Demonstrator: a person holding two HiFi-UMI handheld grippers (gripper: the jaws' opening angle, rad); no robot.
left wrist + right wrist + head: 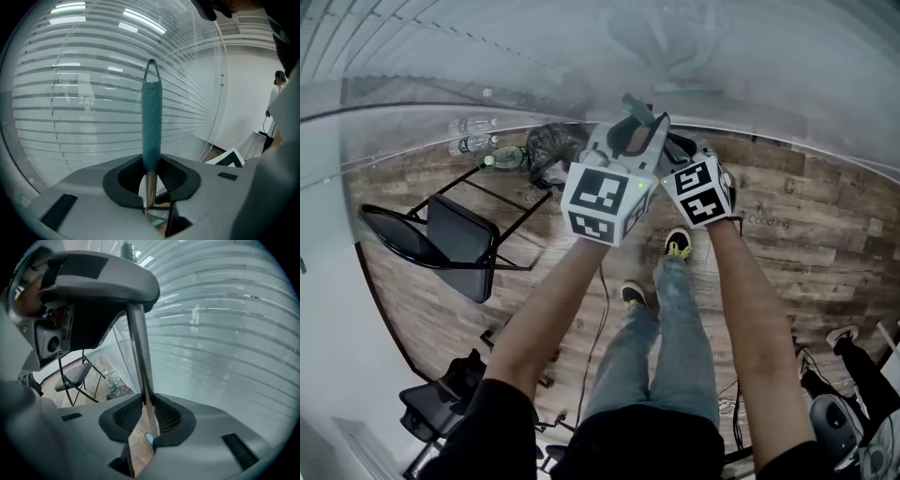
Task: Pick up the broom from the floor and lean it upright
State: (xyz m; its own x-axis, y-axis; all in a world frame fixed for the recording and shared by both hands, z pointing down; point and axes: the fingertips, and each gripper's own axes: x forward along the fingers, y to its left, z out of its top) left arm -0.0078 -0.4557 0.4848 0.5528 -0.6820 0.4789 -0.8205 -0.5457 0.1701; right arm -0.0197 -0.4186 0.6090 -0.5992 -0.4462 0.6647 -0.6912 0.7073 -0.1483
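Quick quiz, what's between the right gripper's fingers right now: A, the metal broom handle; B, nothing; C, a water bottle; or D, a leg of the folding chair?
A: the right gripper view shows the fingers of the right gripper pressed on the bare metal broom handle, which rises up between them.
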